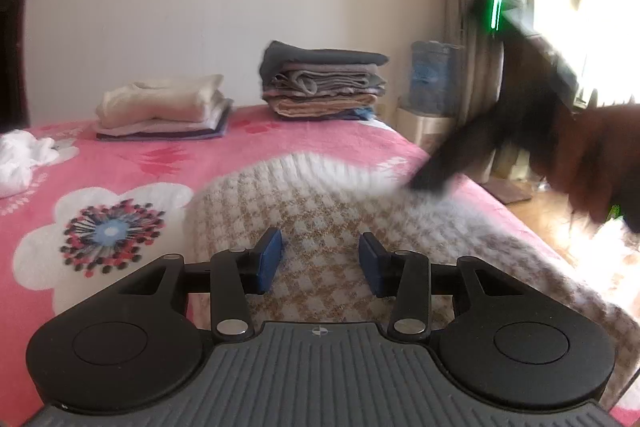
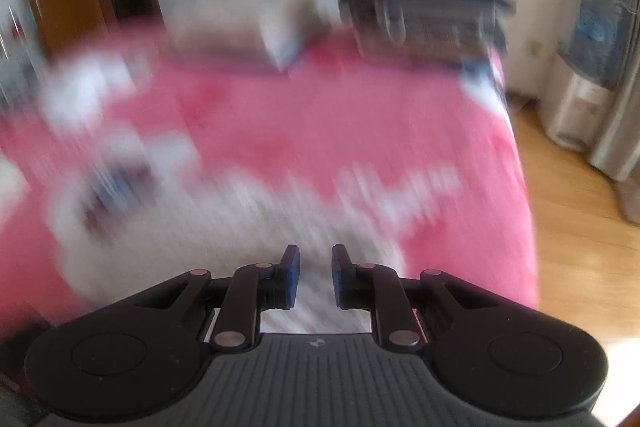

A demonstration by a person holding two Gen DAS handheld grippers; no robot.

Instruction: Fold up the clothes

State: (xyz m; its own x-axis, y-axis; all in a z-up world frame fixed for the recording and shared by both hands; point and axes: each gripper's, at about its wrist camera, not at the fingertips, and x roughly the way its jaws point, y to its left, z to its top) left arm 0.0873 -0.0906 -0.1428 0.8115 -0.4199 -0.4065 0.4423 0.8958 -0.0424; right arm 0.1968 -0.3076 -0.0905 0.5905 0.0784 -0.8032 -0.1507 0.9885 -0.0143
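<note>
Your left hand-held gripper (image 1: 320, 263) stood open over the checked sweater (image 1: 320, 211), gripping nothing; the right hand-held gripper (image 2: 316, 277), nearly closed and empty, could have snagged or rumpled it.

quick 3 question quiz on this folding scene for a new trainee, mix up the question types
1. True or false: the left gripper has its pads clamped on the checked sweater.
2. How many folded stacks sit at the far end of the pink blanket?
3. Which stack is taller: A) the cream stack or B) the dark-topped stack?

Key
1. False: the jaws stand apart over the sweater, nothing pinched.
2. Two.
3. B.
</note>
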